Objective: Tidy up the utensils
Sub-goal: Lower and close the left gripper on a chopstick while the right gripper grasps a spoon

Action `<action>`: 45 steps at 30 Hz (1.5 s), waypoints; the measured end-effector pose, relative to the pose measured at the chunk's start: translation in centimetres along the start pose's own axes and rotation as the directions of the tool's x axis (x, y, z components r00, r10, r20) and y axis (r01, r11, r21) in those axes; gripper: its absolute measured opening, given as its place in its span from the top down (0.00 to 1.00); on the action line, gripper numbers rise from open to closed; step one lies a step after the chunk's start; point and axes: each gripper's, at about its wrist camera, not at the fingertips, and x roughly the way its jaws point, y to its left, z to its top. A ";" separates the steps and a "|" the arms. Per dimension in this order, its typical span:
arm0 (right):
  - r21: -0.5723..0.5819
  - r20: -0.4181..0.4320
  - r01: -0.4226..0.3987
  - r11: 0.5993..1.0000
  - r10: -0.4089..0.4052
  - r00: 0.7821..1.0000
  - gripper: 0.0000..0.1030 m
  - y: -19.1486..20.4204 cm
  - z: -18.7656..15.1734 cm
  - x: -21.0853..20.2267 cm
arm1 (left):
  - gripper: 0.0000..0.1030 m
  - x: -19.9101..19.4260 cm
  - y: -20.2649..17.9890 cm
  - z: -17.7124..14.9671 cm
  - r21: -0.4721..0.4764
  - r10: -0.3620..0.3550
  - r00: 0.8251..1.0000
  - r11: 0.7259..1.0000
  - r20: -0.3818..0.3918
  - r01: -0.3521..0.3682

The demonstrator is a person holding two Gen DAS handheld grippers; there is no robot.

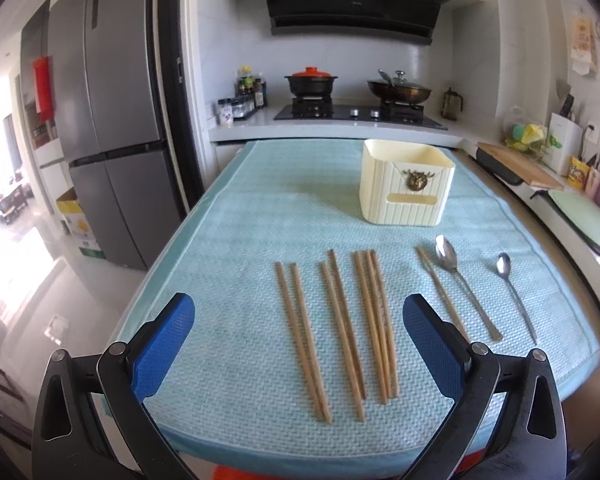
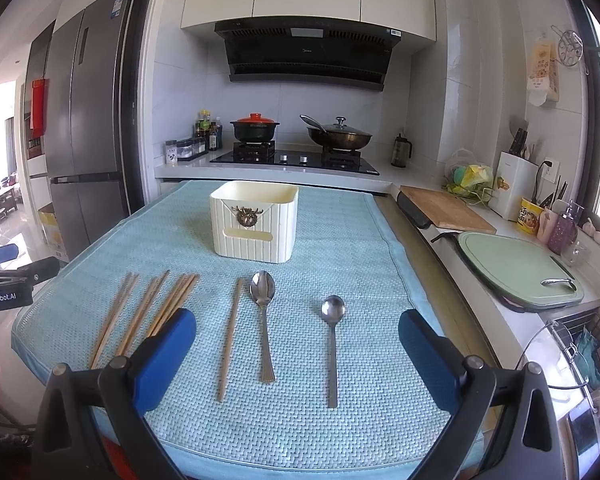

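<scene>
Hovering with jaws spread and empty, the left gripper [image 1: 299, 340] faces the chopsticks [image 1: 340, 328] and the right gripper [image 2: 296, 354] the two spoons [image 2: 264, 320], all laid in rows on the desk [image 2: 340, 232]. The holder [image 2: 254, 220] stands just behind them (open top up, probably so each piece can drop in).

Wooden chopsticks [image 1: 340, 332] and two steel spoons [image 2: 263, 320] lie flat before the upright cream holder [image 2: 256, 220].
</scene>
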 end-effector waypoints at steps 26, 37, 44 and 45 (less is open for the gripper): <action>0.103 -0.145 0.073 0.992 -0.058 0.988 0.00 -6.4 -3.2 6.6 | 0.01 19.0 4.2 -2.5 -0.044 0.047 0.931 0.997 -0.362 -0.067; 0.168 -0.328 0.027 0.985 0.030 0.944 0.00 -8.6 -5.9 14.6 | 0.00 20.6 5.1 -1.9 -0.038 0.008 0.909 0.999 -0.416 -0.027; 0.139 -0.399 -0.017 0.990 0.072 0.914 0.01 -7.8 -6.0 20.5 | 0.00 21.4 5.3 -1.1 -0.008 -0.023 0.888 1.000 -0.460 0.022; 0.139 -0.407 -0.019 0.990 0.075 0.910 0.03 -7.7 -5.9 21.2 | 0.00 21.4 5.3 -1.1 -0.002 -0.023 0.886 1.000 -0.462 0.025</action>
